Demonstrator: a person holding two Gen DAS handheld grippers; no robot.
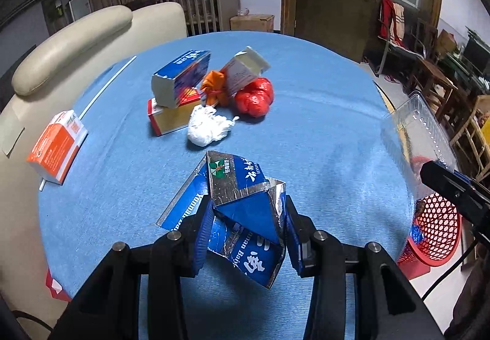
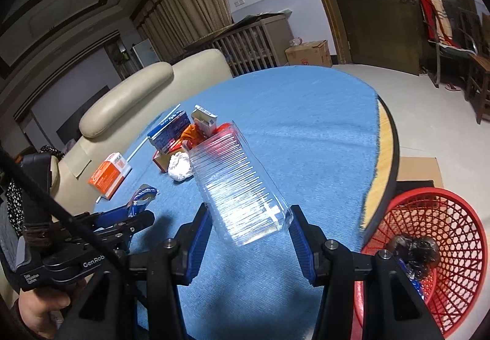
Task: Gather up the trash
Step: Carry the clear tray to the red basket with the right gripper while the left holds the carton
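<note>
My left gripper (image 1: 248,236) is shut on a crushed blue carton (image 1: 242,196) with a silver lining, held just above the blue tablecloth (image 1: 306,141). My right gripper (image 2: 249,232) is shut on a clear ribbed plastic tray (image 2: 242,196), tilted upward over the cloth. In the right wrist view the left gripper (image 2: 122,220) shows at the left with its carton (image 2: 142,196). A red mesh basket (image 2: 428,248) stands on the floor beside the table's right edge, with dark trash inside.
A pile lies mid-table: a blue box (image 1: 180,76), a red-and-yellow box (image 1: 171,116), a white tissue wad (image 1: 208,125), an orange bag (image 1: 214,88), a red bag (image 1: 254,95) and a white carton (image 1: 245,70). An orange box (image 1: 56,147) lies at the left edge by a cream sofa (image 1: 76,43).
</note>
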